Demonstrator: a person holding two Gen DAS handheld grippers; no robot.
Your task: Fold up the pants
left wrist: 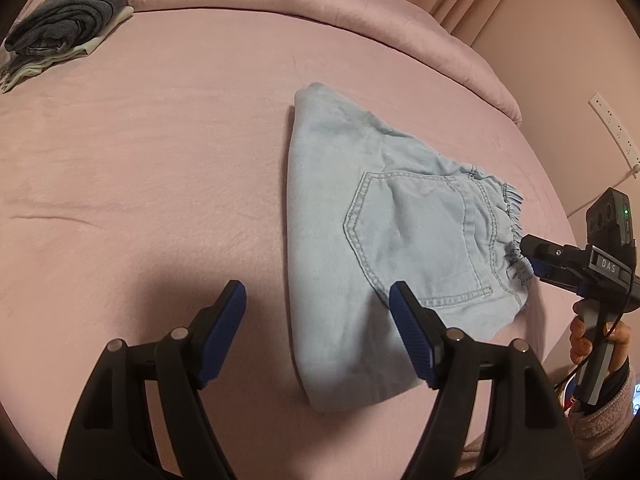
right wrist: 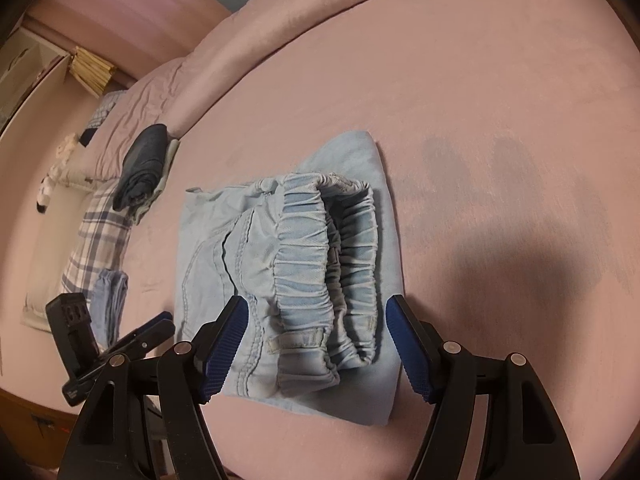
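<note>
Pants: we see light blue denim pants (left wrist: 384,240) folded into a compact bundle on a pink bed (left wrist: 160,160), back pocket facing up.
Left gripper: our left gripper (left wrist: 316,332) hovers released, jaws wide apart with nothing between them; the pants lie at 1 o'clock from it, their near fold passing under the right-hand finger.
Right gripper: our right gripper (right wrist: 316,340) is also released, jaws spread; the elastic waistband (right wrist: 328,272) sits between the two fingers at 12 o'clock, and neither pad presses it.
Edges: in the right wrist view the waistband edge faces us and the folded legs extend away toward 12 o'clock.
Open room: in the left wrist view bare bedding runs from 9 to 12 o'clock of the pants; a rolled duvet (left wrist: 320,4) borders the far side.
Other clothes: a dark folded stack (left wrist: 68,20) lies well apart at 10 o'clock.
</note>
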